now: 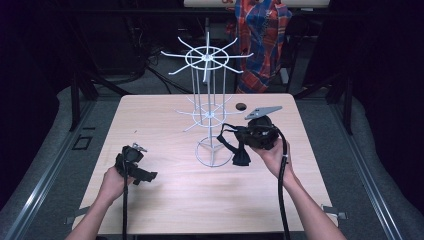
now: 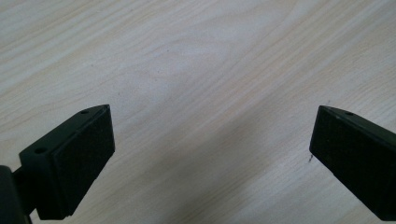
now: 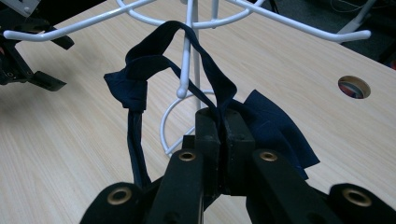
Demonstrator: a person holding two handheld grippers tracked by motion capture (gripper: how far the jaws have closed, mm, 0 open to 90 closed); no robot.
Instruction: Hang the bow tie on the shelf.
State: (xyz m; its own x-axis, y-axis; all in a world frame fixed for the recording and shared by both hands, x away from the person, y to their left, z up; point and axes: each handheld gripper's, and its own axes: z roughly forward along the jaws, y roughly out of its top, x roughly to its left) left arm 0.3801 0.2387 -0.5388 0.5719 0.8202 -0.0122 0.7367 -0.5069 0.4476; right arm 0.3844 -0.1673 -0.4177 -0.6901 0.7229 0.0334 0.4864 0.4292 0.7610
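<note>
- High view: my right gripper [image 1: 240, 142] is clamped on a dark bow tie [image 1: 240, 152] with a strap, held just right of the white wire display rack [image 1: 207, 107] that stands at the middle of the wooden table [image 1: 165, 195]. The tie's bow hangs beside the rack's ring base, the strap loops up toward the lower hooks.
- My right hand [image 1: 272, 155] comes in from the near right, palm cupping the gripper body from below, cable trailing down my forearm; the grey plate on top points to the far right corner.
- My left gripper [image 1: 137, 167] sits low near the near left part of the table, well apart from the rack, my left hand [image 1: 115, 182] behind it.
- A round hole [image 1: 241, 106] lies near the far edge; a plaid cloth [image 1: 262, 35] hangs beyond the table.
- Left gripper view: my jaws stand wide apart with bare wood grain between them.
- Right gripper view: my jaws are pressed together on the navy strap [image 3: 205, 70], which loops over a ball-tipped hook [image 3: 183, 88] of the rack. The strap's buckle fold hangs at the left and the bow [image 3: 275, 130] spreads behind the right jaw; the high view is too small to show this. The left gripper [image 3: 28, 70] shows far off at the upper left.
</note>
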